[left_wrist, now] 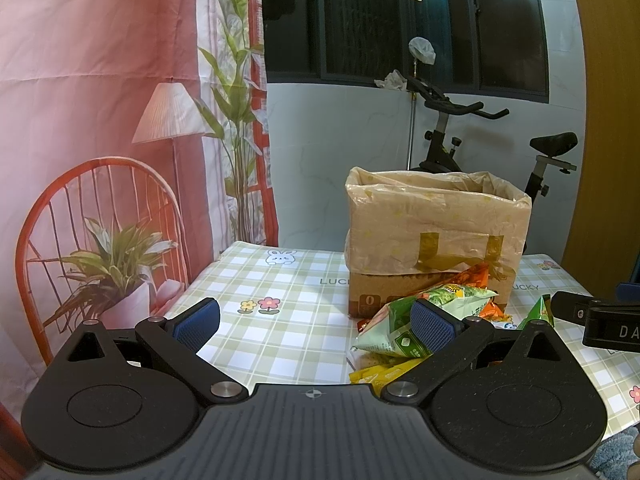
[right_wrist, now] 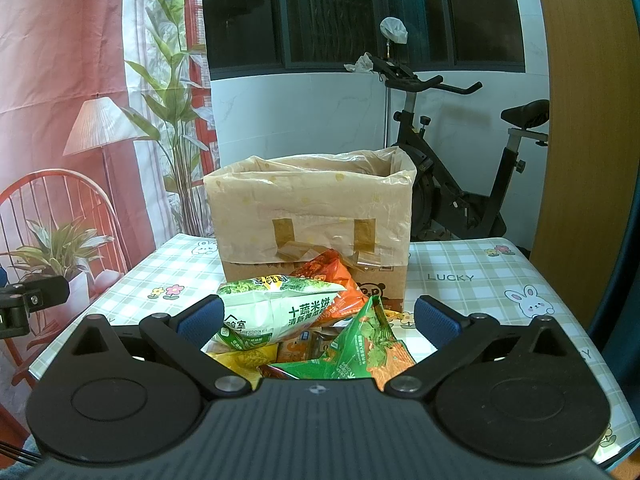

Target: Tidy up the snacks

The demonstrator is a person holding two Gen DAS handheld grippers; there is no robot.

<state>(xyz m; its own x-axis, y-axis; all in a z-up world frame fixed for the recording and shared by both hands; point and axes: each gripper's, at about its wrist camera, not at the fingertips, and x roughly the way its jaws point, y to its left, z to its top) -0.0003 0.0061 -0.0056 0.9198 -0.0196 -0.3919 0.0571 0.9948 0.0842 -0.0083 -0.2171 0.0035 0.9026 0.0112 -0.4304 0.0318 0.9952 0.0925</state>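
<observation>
Right wrist view: snack bags (right_wrist: 304, 328) heaped at 6 o'clock of the box (right_wrist: 312, 216) look light, crinkly, slippery; pinch a sealed edge. Both jaws stand apart, empty.

1. the box (right_wrist: 316, 216) stands on the surface (right_wrist: 480, 280), toward its far side.
2. a heap of snack packets (right_wrist: 304, 328) lies on the surface just before the box, the rearmost seemingly touching its front wall.
3. the exercise bike (right_wrist: 460, 184) stands behind the box, to the right.
4. the backdrop curtain (left_wrist: 100, 120) hangs left of the surface.
</observation>
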